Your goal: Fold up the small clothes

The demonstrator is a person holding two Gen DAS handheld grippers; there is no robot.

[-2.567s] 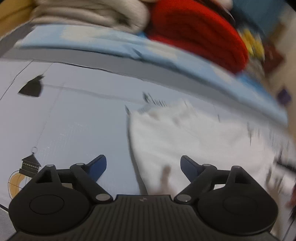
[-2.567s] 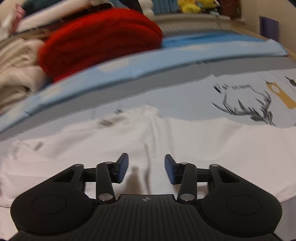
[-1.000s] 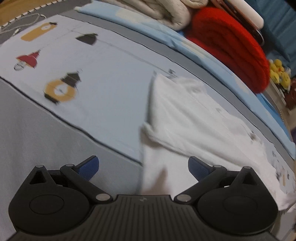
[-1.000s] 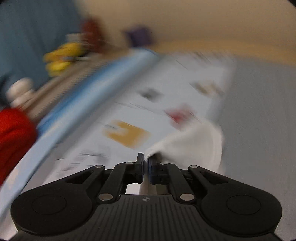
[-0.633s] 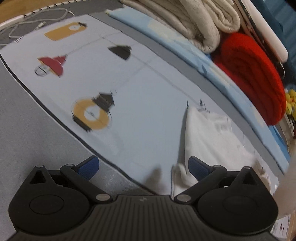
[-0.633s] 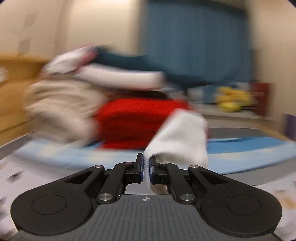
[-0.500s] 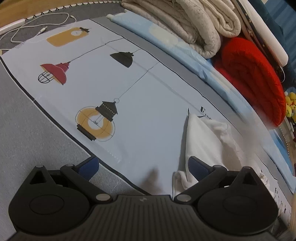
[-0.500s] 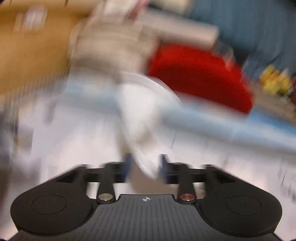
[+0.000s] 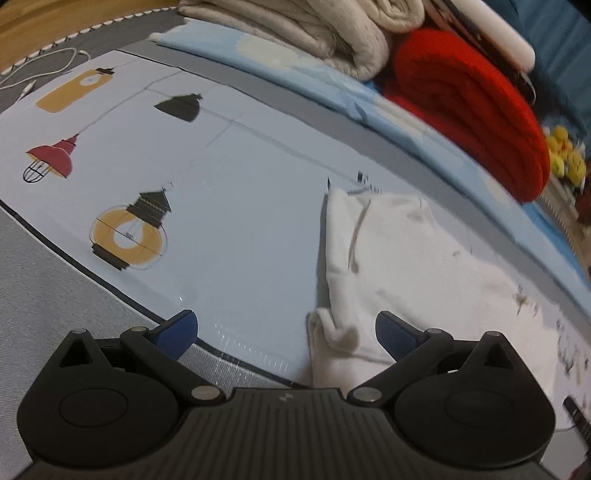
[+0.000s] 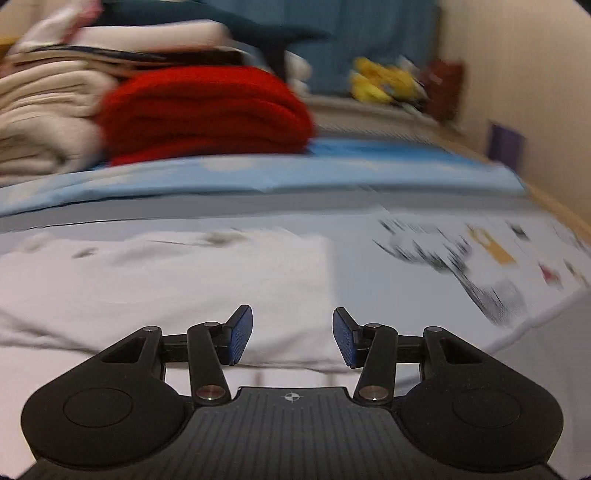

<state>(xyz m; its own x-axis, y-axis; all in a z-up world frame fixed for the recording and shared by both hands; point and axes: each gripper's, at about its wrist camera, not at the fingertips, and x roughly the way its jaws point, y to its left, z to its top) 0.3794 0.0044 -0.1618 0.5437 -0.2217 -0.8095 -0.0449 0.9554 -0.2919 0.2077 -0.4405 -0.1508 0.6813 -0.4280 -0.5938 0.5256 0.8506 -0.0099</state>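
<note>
A small white garment (image 9: 406, 266) lies flat on the pale blue printed sheet (image 9: 229, 206), its left edge folded over. My left gripper (image 9: 286, 332) is open and empty, just above the garment's near left corner. In the right wrist view the garment (image 10: 166, 280) spreads left and centre, with a straight right edge. My right gripper (image 10: 291, 339) is open and empty, hovering over the garment's near edge.
A folded red blanket (image 9: 469, 107) and beige blankets (image 9: 314, 33) are stacked at the back on a light blue sheet (image 10: 258, 177). Yellow toys (image 10: 384, 85) sit on a ledge behind. A white cable (image 9: 40, 74) lies far left. Grey bedding (image 9: 48, 288) borders the printed sheet.
My right gripper was shut on a corner of the garment, carried it across, then opened and let it go. The garment now lies flatter. My left gripper stayed open.
</note>
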